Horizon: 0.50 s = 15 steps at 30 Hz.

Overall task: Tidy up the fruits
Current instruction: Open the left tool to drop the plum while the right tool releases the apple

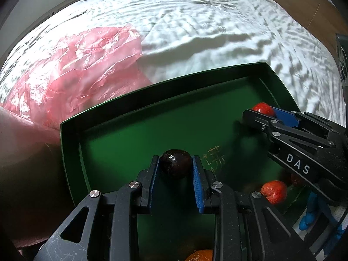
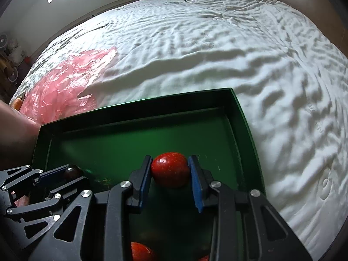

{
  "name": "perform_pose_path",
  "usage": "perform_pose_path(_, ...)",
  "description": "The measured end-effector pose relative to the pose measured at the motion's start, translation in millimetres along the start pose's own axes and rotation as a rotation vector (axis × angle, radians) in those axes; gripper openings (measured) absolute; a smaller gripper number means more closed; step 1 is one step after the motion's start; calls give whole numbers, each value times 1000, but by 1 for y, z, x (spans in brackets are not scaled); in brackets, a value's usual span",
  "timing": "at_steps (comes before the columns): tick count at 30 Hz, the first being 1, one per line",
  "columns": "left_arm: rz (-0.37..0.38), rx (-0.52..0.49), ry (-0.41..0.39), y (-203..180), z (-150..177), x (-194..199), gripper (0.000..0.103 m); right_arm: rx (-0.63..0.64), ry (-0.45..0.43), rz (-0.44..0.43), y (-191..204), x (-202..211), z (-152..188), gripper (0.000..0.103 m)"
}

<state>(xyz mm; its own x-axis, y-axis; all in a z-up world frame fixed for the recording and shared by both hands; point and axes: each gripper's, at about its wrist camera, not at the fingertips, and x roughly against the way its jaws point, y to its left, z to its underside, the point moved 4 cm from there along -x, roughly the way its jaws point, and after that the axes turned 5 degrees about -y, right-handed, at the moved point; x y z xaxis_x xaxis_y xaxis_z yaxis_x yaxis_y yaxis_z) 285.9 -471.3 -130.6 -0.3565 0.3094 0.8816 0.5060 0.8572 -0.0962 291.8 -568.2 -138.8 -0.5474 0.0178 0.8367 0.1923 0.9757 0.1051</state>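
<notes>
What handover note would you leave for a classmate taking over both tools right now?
Left tool: shut on a dark fruit, over the green tray.
Right tool: shut on a red fruit, over the tray's right side.
Already in the tray: another red fruit and an orange fruit at the near edge.
Beside the tray on the white bedsheet: a pink plastic bag.
Left: set down both held fruits.

One green tray [image 1: 71, 134] on one white bed [image 1: 195, 21]. Red fruits: three seen, one [image 2: 170, 169] mid-tray, one [image 1: 273, 191] by the tray's right edge, one [image 2: 141, 252] at its near edge. One dark fruit [image 1: 175, 166]. One orange fruit [image 1: 200, 255], near edge. One pink plastic bag [image 1: 82, 65]. Two grippers [image 1: 175, 167] [image 2: 170, 170].
</notes>
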Motion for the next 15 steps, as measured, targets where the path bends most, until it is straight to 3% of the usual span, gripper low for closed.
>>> perform_pose_path(5, 3, 4, 4, 1, 0, 0, 28, 9, 10, 6, 3, 0, -1, 56)
perform_pose_path(6, 3, 4, 0, 2, 0, 1, 30, 7, 10, 8, 3, 0, -1, 58)
perform_pose_path(8, 0, 2, -14, 1, -1, 5, 39, 2, 7, 15, 3, 2, -2, 79)
perform_pose_path(9, -1, -4, -20, 0, -1, 7, 40, -3, -1, 19, 3, 4, -3, 83)
perform_pose_path(15, -4, -25, -46, -5, -1, 20, 46, -17, -37, 14, 3, 21, -10, 88)
